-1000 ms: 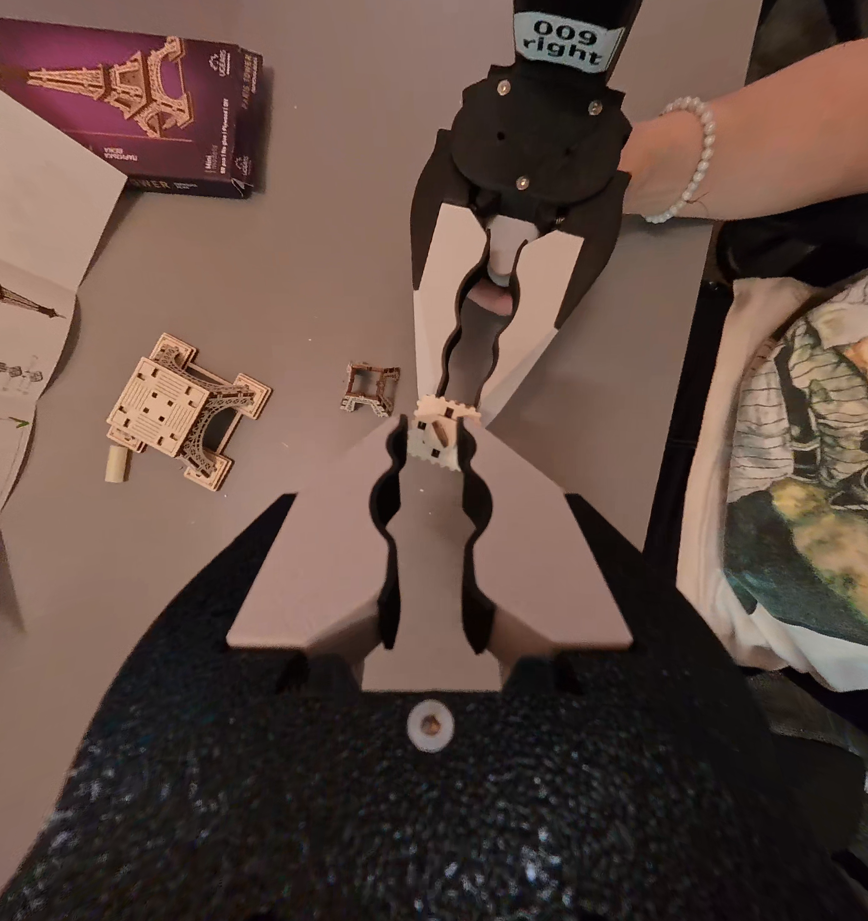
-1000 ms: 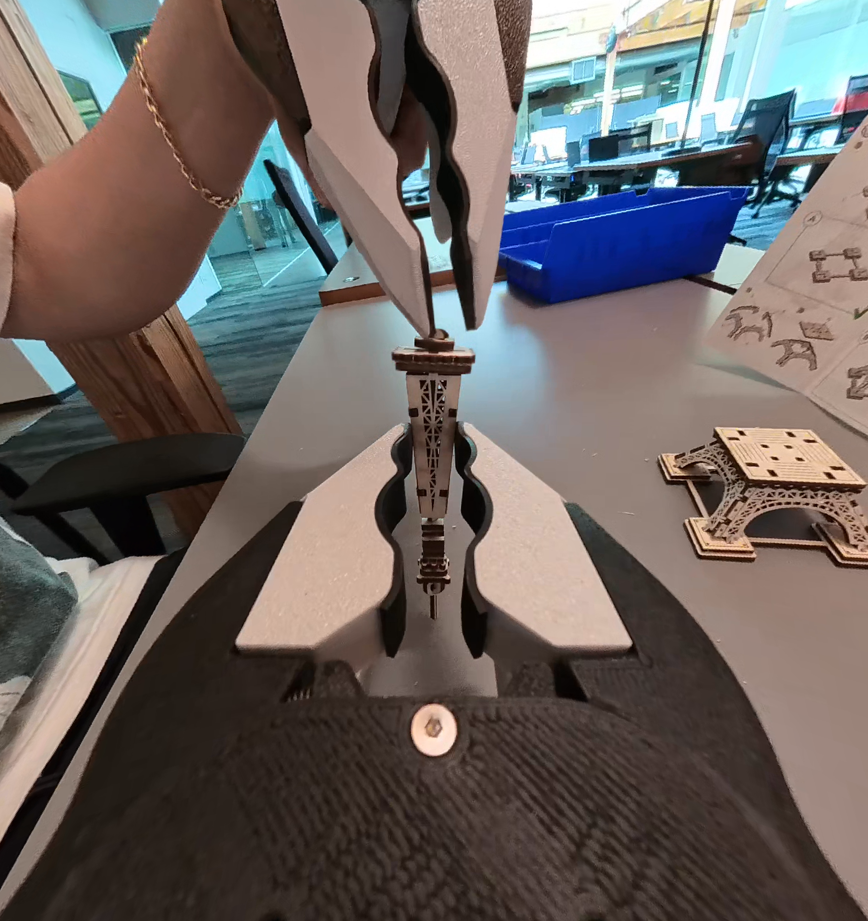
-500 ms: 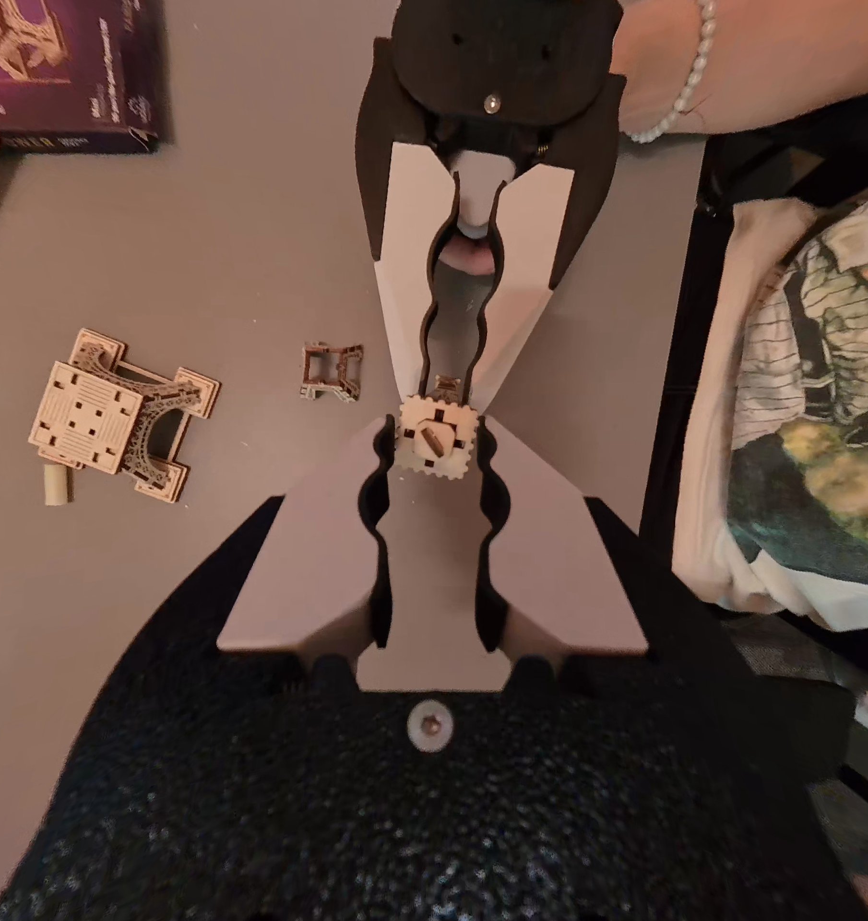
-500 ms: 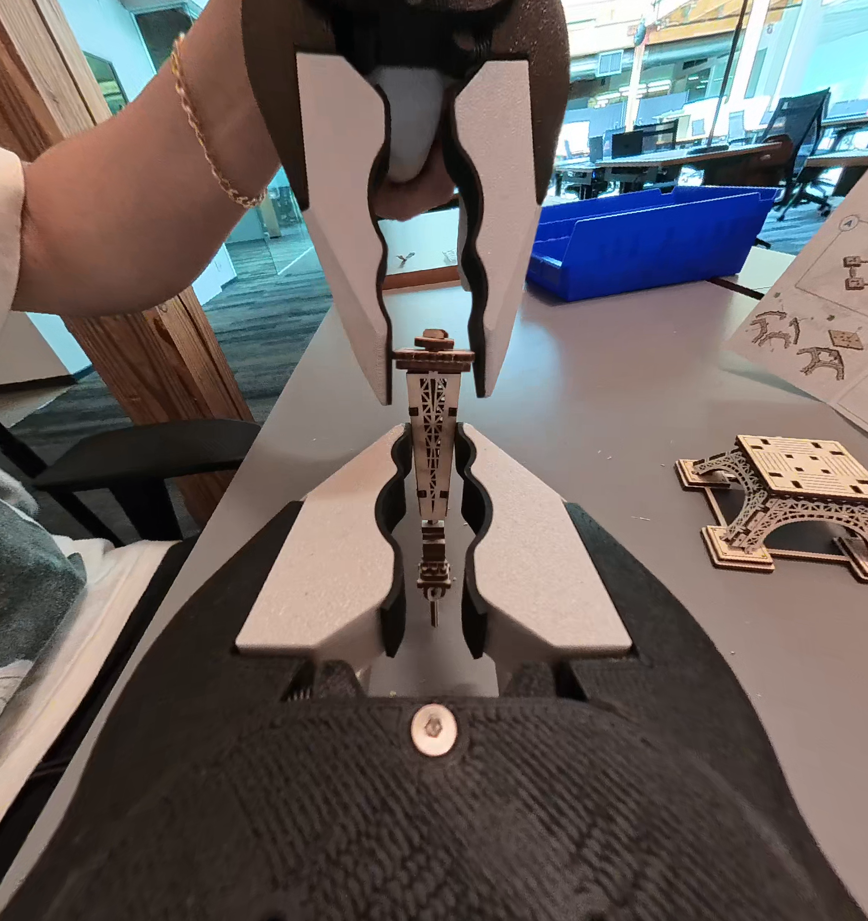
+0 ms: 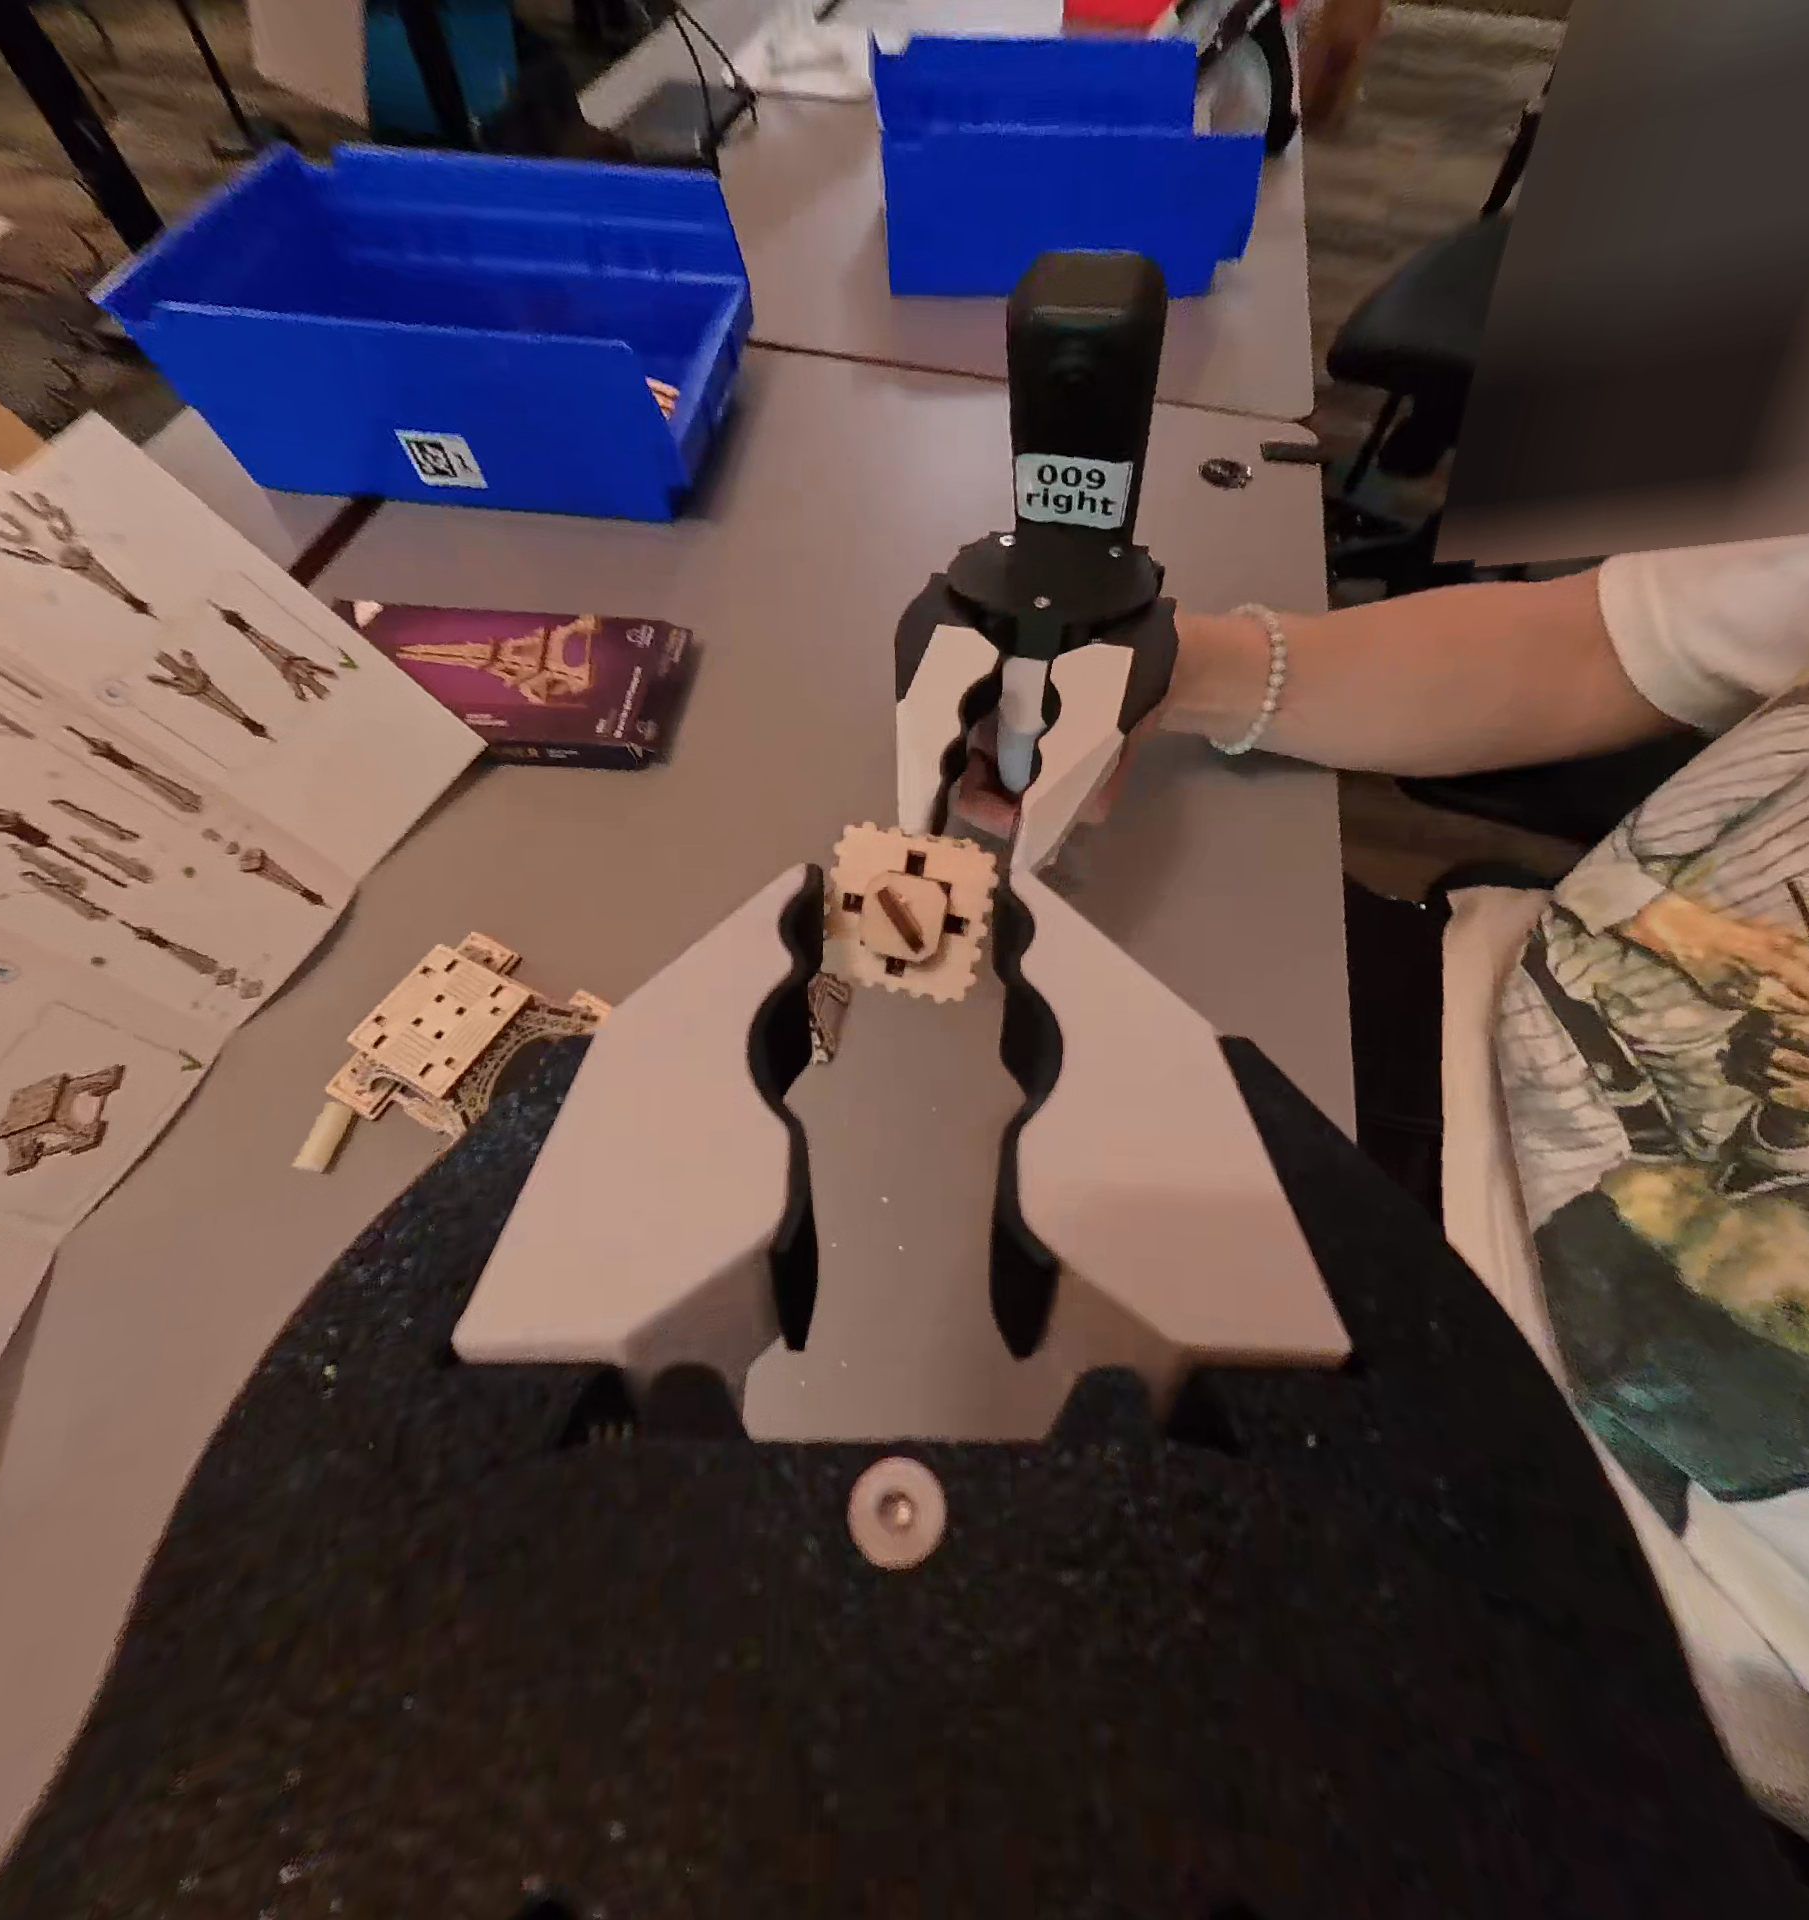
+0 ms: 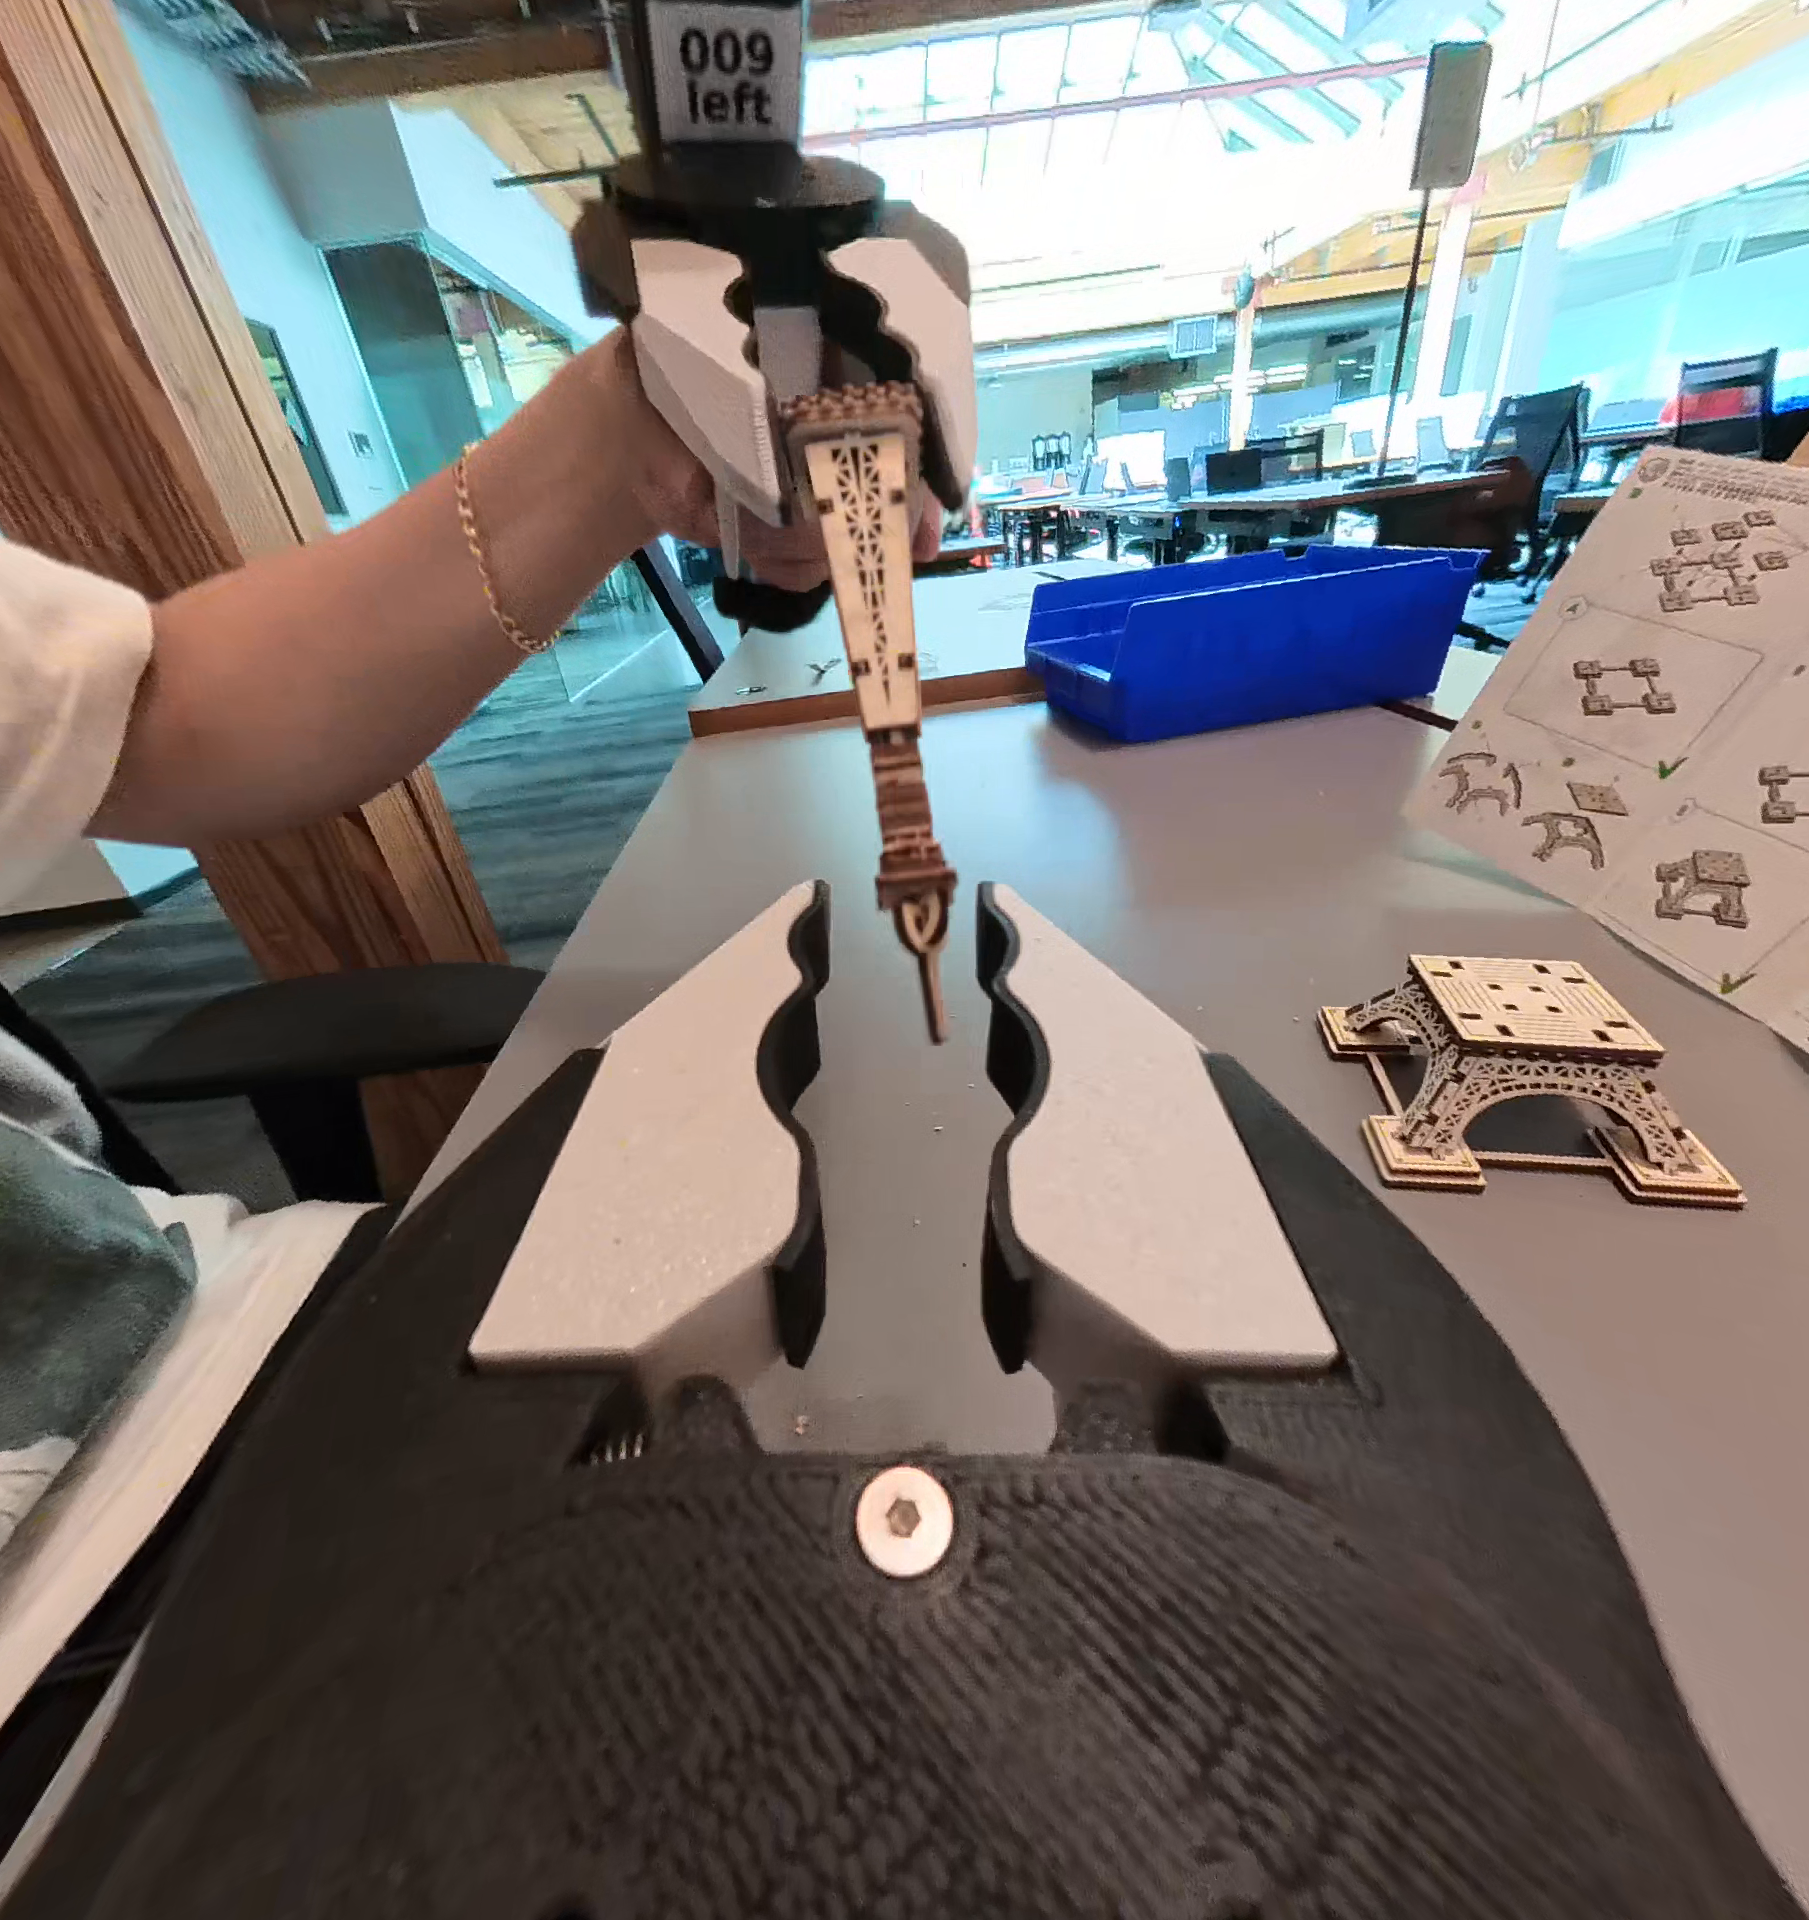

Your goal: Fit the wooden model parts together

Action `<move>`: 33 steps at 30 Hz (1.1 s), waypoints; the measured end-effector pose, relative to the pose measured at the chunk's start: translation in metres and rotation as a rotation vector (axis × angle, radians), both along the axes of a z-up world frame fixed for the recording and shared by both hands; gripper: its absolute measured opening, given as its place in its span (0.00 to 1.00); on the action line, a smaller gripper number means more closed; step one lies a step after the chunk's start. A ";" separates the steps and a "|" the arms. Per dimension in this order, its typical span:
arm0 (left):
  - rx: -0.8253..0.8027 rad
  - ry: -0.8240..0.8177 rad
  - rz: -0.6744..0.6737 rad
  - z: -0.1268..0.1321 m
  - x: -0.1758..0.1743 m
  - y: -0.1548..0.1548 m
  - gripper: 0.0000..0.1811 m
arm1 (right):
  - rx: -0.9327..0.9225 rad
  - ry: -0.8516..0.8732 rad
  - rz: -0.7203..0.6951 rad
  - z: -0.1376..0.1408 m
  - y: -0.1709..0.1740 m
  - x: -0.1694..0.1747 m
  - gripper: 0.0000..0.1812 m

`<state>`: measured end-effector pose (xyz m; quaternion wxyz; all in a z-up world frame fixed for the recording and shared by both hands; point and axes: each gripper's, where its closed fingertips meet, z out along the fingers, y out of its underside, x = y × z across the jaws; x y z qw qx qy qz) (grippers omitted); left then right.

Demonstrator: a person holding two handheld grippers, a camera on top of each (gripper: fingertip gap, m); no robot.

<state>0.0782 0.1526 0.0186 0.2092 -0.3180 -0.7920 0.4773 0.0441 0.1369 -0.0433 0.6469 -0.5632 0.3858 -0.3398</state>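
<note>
Gripping the wooden spire (image 6: 872, 582) by its square base, left gripper (image 5: 905, 914) fingers clamped, right gripper (image 6: 902, 904) fingers spread, empty.

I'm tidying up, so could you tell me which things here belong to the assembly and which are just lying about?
In use: tower spire, in the left gripper; tower base; open right gripper; instruction sheet.
Lying about: purple box; blue bin; small pale stick.

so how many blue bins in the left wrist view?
2. A blue bin stands far left behind the instruction sheet; a second blue bin sits farther back, beyond the right gripper. Others may be out of frame.
</note>
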 end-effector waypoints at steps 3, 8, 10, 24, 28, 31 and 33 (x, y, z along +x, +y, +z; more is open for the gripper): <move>-0.061 0.038 0.018 0.004 0.001 0.006 0.16 | -0.013 -0.056 -0.003 0.008 0.001 -0.003 0.14; -0.111 0.036 -0.003 -0.002 -0.012 0.012 0.16 | 0.005 -0.149 -0.044 0.024 0.007 0.000 0.25; -0.128 0.032 -0.014 -0.003 -0.017 0.012 0.17 | 0.010 -0.180 -0.023 0.028 0.013 -0.001 0.22; -0.109 0.017 -0.034 -0.005 -0.019 0.014 0.16 | -0.057 -0.182 0.003 0.026 0.017 -0.003 0.05; -0.114 0.019 -0.027 -0.006 -0.018 0.015 0.16 | -0.074 -0.170 0.004 0.023 0.017 -0.003 0.05; -0.108 0.017 -0.021 -0.010 -0.017 0.015 0.16 | -0.087 -0.160 0.010 0.021 0.018 -0.003 0.05; -0.115 0.011 -0.013 -0.011 -0.016 0.014 0.16 | -0.081 -0.141 0.014 0.018 0.017 -0.002 0.05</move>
